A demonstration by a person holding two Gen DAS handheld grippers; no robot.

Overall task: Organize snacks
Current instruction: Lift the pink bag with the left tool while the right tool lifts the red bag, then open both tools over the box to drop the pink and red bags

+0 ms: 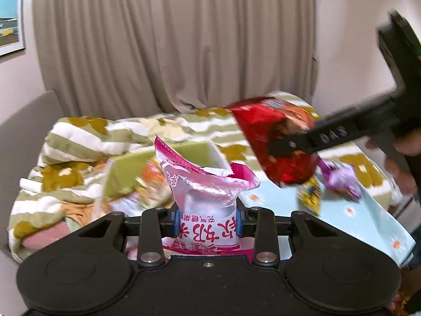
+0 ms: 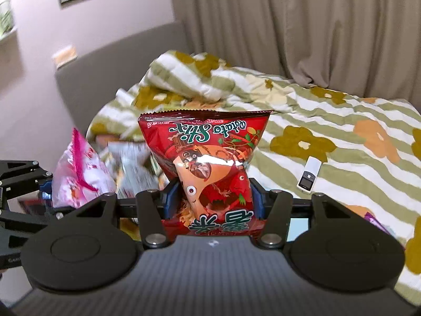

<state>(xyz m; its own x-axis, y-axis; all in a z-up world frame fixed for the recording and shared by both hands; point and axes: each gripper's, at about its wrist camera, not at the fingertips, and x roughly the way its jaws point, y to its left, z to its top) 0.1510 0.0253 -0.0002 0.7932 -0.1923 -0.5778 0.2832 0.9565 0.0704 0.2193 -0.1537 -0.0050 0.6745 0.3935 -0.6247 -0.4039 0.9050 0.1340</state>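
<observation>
Fingers [image 2: 259, 197] around "Potato Stix" bag [image 2: 210, 158]

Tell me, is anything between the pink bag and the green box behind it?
Nothing visible. The left gripper holds the pink bag directly before the green box, with no object between. The red bag hangs off to the right.

My bed [image 2: 329, 110] wears a striped floral quilt [image 2: 289, 121]; a small white remote [image 2: 309, 175] lies on it.
</observation>
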